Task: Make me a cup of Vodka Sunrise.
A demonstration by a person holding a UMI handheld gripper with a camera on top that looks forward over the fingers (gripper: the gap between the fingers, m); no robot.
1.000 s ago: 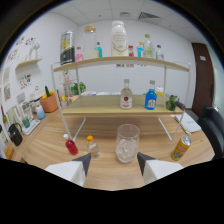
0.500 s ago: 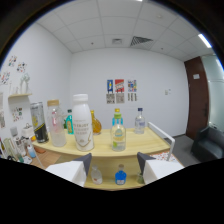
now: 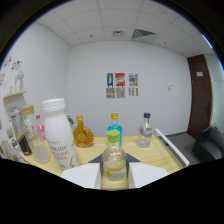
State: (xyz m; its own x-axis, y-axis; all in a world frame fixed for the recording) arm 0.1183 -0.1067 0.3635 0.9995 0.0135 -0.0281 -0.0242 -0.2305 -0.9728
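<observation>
A clear bottle with a green cap (image 3: 115, 152) stands on the wooden top shelf (image 3: 160, 155), right between my fingers. My gripper (image 3: 115, 167) has closed in on it, and both fingers (image 3: 85, 175) lie against its sides. Just beyond it stand a blue-capped bottle (image 3: 114, 125) and a round amber bottle (image 3: 82, 135). A clear bottle with a dark blue cap (image 3: 144, 131) stands to the right of those. A tall white bottle (image 3: 57, 132) is close on the left. The lower part of the held bottle is hidden by my fingers.
More bottles and a jar (image 3: 27, 135) crowd the shelf's left end, next to a wall rack (image 3: 12, 100). Posters (image 3: 120, 85) hang on the far white wall. A dark door (image 3: 205, 95) is at the right, and the shelf's white rail (image 3: 172, 150) runs along its right side.
The view has moved in towards the top-shelf bottles. The gap between my fingers has narrowed to the width of the green-capped bottle, which now sits between them.
</observation>
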